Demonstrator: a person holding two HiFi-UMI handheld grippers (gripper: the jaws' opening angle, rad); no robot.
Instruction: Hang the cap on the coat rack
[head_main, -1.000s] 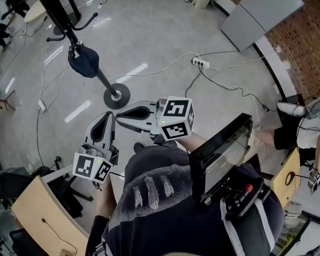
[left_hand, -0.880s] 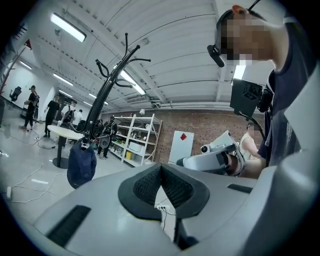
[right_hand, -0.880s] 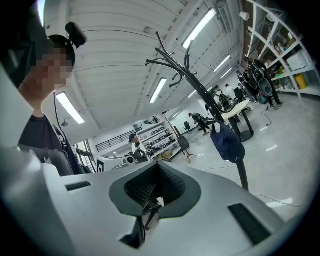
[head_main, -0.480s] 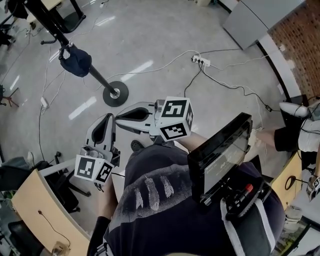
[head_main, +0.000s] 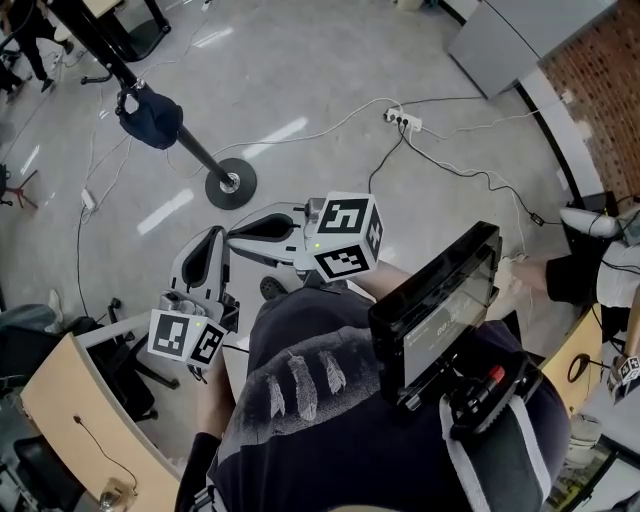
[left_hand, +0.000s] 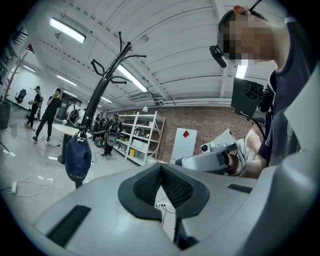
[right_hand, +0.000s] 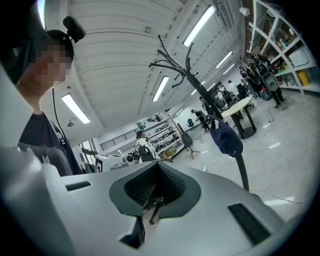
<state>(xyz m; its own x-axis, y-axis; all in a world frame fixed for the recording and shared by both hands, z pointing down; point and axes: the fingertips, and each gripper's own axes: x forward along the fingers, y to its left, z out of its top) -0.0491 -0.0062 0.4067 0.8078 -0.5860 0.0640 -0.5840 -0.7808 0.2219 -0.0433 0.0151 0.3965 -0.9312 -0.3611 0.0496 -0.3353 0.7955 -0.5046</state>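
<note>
The dark blue cap (head_main: 150, 115) hangs on a hook of the black coat rack (head_main: 196, 156), whose round base (head_main: 230, 183) stands on the grey floor. No gripper touches the cap. My left gripper (head_main: 214, 234) and right gripper (head_main: 240, 230) are held close to my body, well short of the rack, both shut and empty. The left gripper view has the cap (left_hand: 78, 159) hanging at the left of the shut left gripper (left_hand: 161, 169), under the rack's curved arms (left_hand: 107, 75). In the right gripper view the cap (right_hand: 226, 140) hangs at the right, beyond the shut right gripper (right_hand: 156, 170).
A power strip (head_main: 402, 123) and white cables trail over the floor behind the rack. A wooden desk (head_main: 70, 400) stands at lower left, a grey cabinet (head_main: 520, 40) at top right. A seated person (head_main: 590, 265) is at the right. People (left_hand: 47, 112) and shelves (left_hand: 142, 137) fill the background.
The rack and cap have slid up and to the left in the head view, a little farther from me. Both grippers stayed shut and empty near my body.
</note>
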